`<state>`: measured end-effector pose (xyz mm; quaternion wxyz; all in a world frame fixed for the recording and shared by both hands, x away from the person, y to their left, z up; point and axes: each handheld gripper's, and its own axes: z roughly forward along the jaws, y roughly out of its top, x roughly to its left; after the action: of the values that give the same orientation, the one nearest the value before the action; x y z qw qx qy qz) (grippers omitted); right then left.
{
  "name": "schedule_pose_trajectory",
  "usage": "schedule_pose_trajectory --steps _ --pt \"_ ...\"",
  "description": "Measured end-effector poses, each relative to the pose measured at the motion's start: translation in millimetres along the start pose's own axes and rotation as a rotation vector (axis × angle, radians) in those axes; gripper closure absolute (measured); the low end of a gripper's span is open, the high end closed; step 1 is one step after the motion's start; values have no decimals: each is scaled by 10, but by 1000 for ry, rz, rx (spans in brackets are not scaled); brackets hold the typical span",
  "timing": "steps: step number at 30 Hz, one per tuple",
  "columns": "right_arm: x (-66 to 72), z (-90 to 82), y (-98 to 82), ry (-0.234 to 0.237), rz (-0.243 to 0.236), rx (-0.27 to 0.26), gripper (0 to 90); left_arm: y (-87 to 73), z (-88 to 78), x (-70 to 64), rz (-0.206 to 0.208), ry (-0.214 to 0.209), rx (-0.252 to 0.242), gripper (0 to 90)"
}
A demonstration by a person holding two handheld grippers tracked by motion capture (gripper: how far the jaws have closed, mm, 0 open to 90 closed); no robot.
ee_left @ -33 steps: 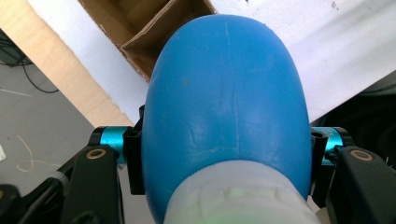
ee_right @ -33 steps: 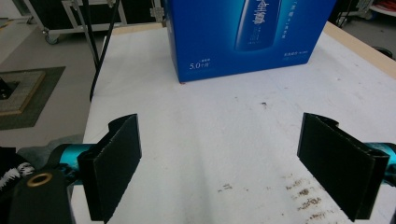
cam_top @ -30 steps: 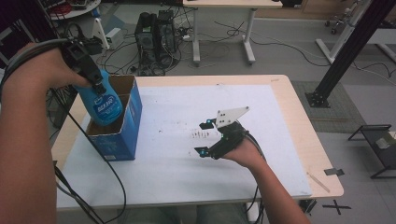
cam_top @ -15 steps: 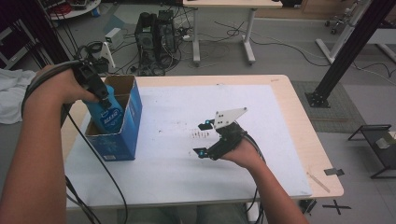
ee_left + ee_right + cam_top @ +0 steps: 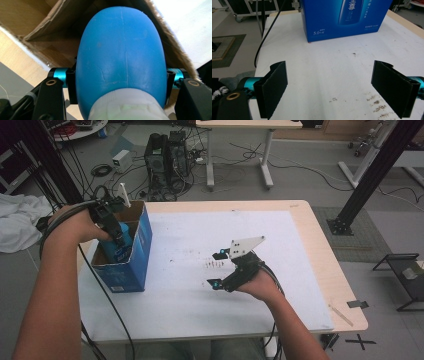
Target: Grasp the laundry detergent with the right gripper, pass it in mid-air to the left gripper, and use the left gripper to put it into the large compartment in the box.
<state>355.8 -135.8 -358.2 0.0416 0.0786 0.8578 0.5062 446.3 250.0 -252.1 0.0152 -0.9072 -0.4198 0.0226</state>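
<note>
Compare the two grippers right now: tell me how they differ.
The left gripper is shut on the blue bottle, while the right gripper stands open and empty. The left gripper reaches down into the blue box, while the right gripper hovers over the white table. Both have black jaws.

bottle (image 5: 121, 57): smooth blue plastic, faint seam | box (image 5: 142, 251): glossy blue print, raw brown cardboard inside | table (image 5: 320, 245): pale wood edge, matt white sheet, scuffed
</note>
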Motion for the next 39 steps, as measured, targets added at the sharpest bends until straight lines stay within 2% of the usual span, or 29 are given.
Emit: schedule_pose_trajectory --steps 2,3,5,7,10,12,14,17,18,25,27,28,32,34,35,36,39 --pt "-1 2 -5 -2 1 1 128 4 54 13 9 11 4 385" --pt "-1 3 -7 -3 2 0 128 6 93 10 0 1 -5 385" --pt "-3 5 -11 -3 4 -2 128 14 143 9 20 10 4 385" --pt "-5 11 -15 -1 5 1 128 26 190 -13 19 -4 -5 385" --pt "-9 17 -23 -1 6 2 128 48 226 -14 52 -6 22 385" --pt "-9 23 -30 -2 8 0 128 57 258 -26 51 4 16 385" --pt "-10 27 -38 1 7 1 128 64 290 -17 68 -3 32 385" --pt "-13 31 -42 3 9 3 128 62 330 -26 54 -3 19 384" --pt "-13 31 -42 3 10 3 128 62 341 -25 60 -6 20 384" --pt "-14 51 -41 2 7 3 128 68 365 -28 61 -12 0 381" --pt "-13 52 -40 2 8 3 128 75 355 -26 75 -10 14 379" --pt "-12 52 -39 1 9 4 128 74 365 -40 59 -12 1 377" --pt "-7 53 -38 1 11 5 128 73 359 -53 63 6 3 344" --pt "-2 49 -36 -6 12 5 128 71 357 -57 64 -3 7 343" --pt "-1 48 -35 -1 9 6 128 71 345 -49 73 12 6 343" --pt "-1 49 -35 -2 6 5 128 68 348 -58 62 1 -1 336" --pt "4 49 -31 -2 4 4 128 65 328 -65 64 4 -6 320"
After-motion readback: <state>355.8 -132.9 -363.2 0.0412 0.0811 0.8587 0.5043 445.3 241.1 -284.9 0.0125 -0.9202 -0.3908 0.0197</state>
